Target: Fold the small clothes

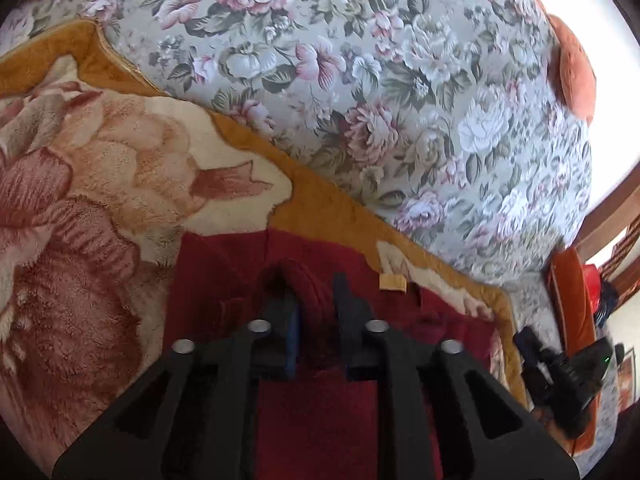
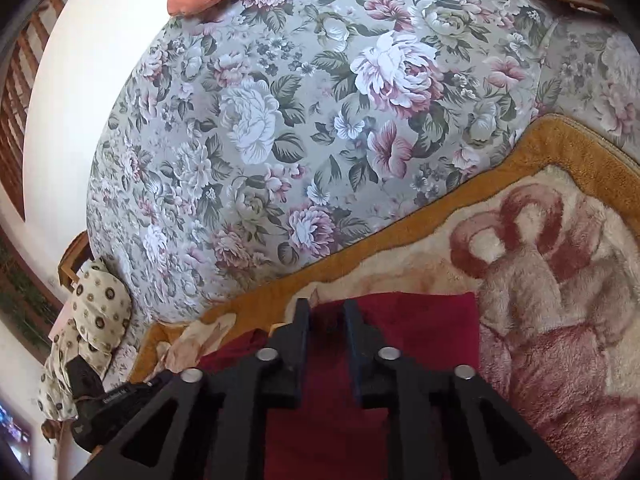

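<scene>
Low in both frames, the red garment [image 1: 224,280] lies on the plush blanket [image 1: 100,160], both grippers (left [image 1: 314,304], right [image 2: 326,320]) narrowly parted astride its folds; release should be clean, without dragging.

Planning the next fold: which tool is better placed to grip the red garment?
Left, probably: a raised fold of the red garment stands between the fingers of the left tool; under the right tool it lies flat.

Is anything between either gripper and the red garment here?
Nothing visible. The left gripper has a raised bunch of the red garment between its parted fingers, and the right gripper sits right over the same cloth, jaws apart. Only the fleece blanket lies around it.
</scene>
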{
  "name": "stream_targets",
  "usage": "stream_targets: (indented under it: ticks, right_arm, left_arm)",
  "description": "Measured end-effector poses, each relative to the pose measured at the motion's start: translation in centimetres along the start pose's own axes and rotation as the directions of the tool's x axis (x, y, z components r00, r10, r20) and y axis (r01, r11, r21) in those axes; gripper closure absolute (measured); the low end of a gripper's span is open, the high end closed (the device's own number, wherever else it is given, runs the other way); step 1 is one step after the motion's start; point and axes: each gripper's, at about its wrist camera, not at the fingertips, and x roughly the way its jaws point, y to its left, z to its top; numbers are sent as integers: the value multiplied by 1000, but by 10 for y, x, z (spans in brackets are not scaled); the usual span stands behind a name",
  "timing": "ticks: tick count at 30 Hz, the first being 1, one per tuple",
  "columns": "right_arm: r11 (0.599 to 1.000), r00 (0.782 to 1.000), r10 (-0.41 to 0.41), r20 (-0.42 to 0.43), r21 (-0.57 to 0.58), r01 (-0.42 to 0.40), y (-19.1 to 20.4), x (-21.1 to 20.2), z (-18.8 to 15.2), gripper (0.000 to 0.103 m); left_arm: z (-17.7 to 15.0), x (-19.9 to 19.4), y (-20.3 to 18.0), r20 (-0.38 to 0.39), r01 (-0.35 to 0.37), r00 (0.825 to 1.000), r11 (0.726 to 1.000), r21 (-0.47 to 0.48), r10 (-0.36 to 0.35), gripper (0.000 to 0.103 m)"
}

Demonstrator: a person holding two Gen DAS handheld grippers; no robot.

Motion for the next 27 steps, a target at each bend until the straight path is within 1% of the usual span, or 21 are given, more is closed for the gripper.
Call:
stream_targets:
  ticks: [1,2,4,5,7,8,9,10,11,13,15,16,18,19,20,21,22,23,24,25,27]
  right_arm:
    - [1000,1000,15,13,-2,-15,1,-3,1,74]
    - [1000,999,28,36,-11,-28,4,-9,3,72]
    - [997,995,67,80,-39,-64,8,-25,5,66]
    - [996,993,72,95,-54,-67,9,-32,6,64]
    - [996,992,30,119,-91,-19,8,-46,5,64]
    - [991,992,-27,123,-128,43,8,-51,4,64]
    - [983,989,-77,126,-159,96,9,-53,3,64]
    - [974,987,-102,128,-188,125,11,-54,2,64]
    - [967,985,-117,126,-212,142,13,-54,2,64]
    - [959,990,-99,104,-257,123,24,-49,-2,64]
    - [950,995,-80,50,-299,92,38,-32,-8,64]
    - [945,997,-80,22,-315,83,43,-22,-10,64]
    - [939,995,-77,-60,-339,52,50,6,-12,64]
    - [940,990,-93,-109,-339,51,50,22,-14,64]
    - [940,983,-118,-142,-336,64,46,35,-17,64]
    - [938,974,-156,-164,-334,94,38,48,-21,64]
    - [937,957,-205,-206,-325,130,25,64,-25,64]
    - [934,931,-255,-263,-314,167,8,81,-30,69]
    - [934,928,-256,-271,-318,165,0,87,-32,70]
    - [930,945,-225,-237,-342,136,-5,86,-32,71]
    - [933,948,-209,-240,-340,120,-9,89,-30,71]
  left_arm:
    - [1,-4,-1,0,21,1000,1000,6,-21,61]
    - [2,-10,-3,5,41,999,999,16,-41,55]
    - [6,-29,-8,43,45,998,998,42,-47,39]
    - [10,-43,-11,82,48,995,997,61,-53,37]
    - [17,-64,-17,152,27,988,996,81,-39,35]
    - [18,-74,-22,189,15,981,995,99,-34,35]
    - [16,-75,-27,195,12,980,993,119,-35,35]
    - [14,-72,-35,185,10,982,989,150,-38,35]
    - [7,-63,-47,159,-1,987,979,205,-33,36]
    - [-12,-36,-72,123,-39,992,951,307,1,41]
    - [-22,-10,-83,97,-79,994,939,334,50,42]
    - [-26,0,-86,102,-108,992,933,344,77,42]
    - [-28,18,-88,131,-188,980,913,361,150,42]
    - [-25,29,-85,138,-237,970,904,357,200,42]
    - [-23,35,-79,134,-258,965,900,350,225,42]
    - [-20,45,-69,120,-277,960,901,332,251,42]
    - [-20,55,-53,90,-280,960,911,302,265,42]
    - [-22,60,-40,64,-268,963,923,276,261,42]
    - [-23,64,-23,35,-223,975,949,222,220,42]
    - [-21,55,-14,65,-156,987,973,171,147,41]
    - [-21,53,-3,61,-102,994,987,125,95,41]
